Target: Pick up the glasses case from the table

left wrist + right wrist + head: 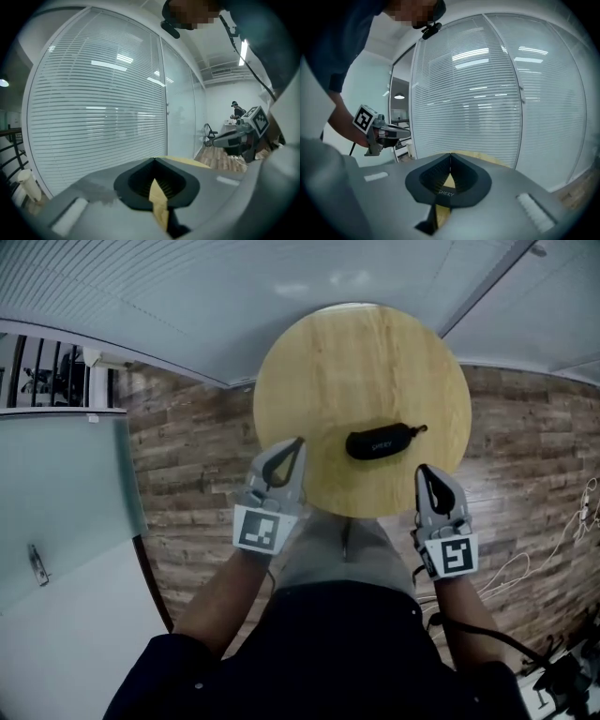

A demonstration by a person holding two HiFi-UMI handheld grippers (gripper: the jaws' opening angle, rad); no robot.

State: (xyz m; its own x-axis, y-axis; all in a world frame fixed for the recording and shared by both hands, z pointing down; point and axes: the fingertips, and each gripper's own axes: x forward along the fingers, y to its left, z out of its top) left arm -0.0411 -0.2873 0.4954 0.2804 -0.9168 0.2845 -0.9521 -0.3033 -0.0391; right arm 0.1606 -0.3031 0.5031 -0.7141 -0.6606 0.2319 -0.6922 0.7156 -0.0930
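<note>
I see the black oblong glasses case (pixel 380 442) lying on the near half of the round light-wood worktop (pixel 356 352). It sits slightly right of centre, with a small tab at its right end pointing toward the rim. It is flat on the wood and apart from both tools.

The left hand-held gripper (pixel 298 443) has its grey jaws pressed together at the tips with nothing in them. In the head view it sits over the worktop's near-left edge, to the left of the case. The left gripper view shows that left hand-held gripper (pixel 153 160) with its tips meeting in front of a strip of yellow wood.

The right hand-held gripper (pixel 424 472) is likewise closed and empty at the near-right edge, just beside the case's right end but not touching it. Its own view confirms the tips of the right hand-held gripper (pixel 450 155) are joined.

A brown wood-plank floor (pixel 187 474) surrounds the worktop. A glass wall with white horizontal blinds (pixel 497 93) stands beyond it. A frosted glass door (pixel 66 521) is at the left, and white cables (pixel 520 570) lie loose on the floor at the right.
</note>
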